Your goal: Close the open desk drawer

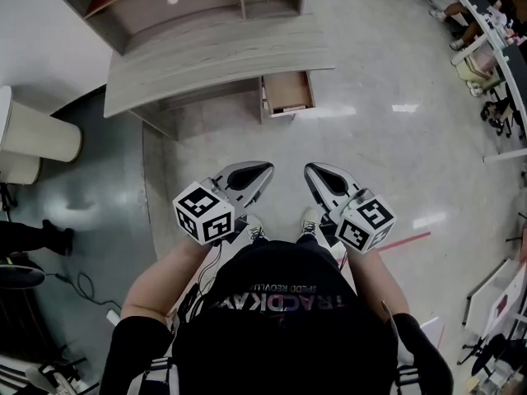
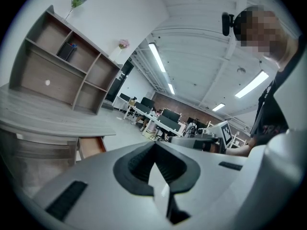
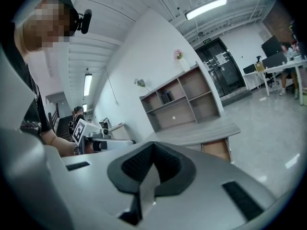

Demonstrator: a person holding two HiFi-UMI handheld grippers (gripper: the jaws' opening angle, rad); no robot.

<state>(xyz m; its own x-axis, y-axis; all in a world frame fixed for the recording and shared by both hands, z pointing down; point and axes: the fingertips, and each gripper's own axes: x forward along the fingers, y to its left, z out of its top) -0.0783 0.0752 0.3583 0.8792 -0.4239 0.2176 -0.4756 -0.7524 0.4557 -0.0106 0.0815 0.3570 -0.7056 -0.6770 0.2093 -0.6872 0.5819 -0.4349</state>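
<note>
Both tongs are closed and empty. The left tongs point(image 1: 265, 169) and right tongs point(image 1: 311, 171) sit side by side, well apart from the drawer point(image 1: 288, 91), which is pulled out under the table point(image 1: 206, 56). Closing looks unstarted; the approach and push remain.

A pale, glossy floor point(image 1: 395, 163) fills the frame — the grey wooden desk point(image 1: 214, 56) stands on it at upper centre, a shelf unit point(image 1: 177, 2) on its top.
</note>
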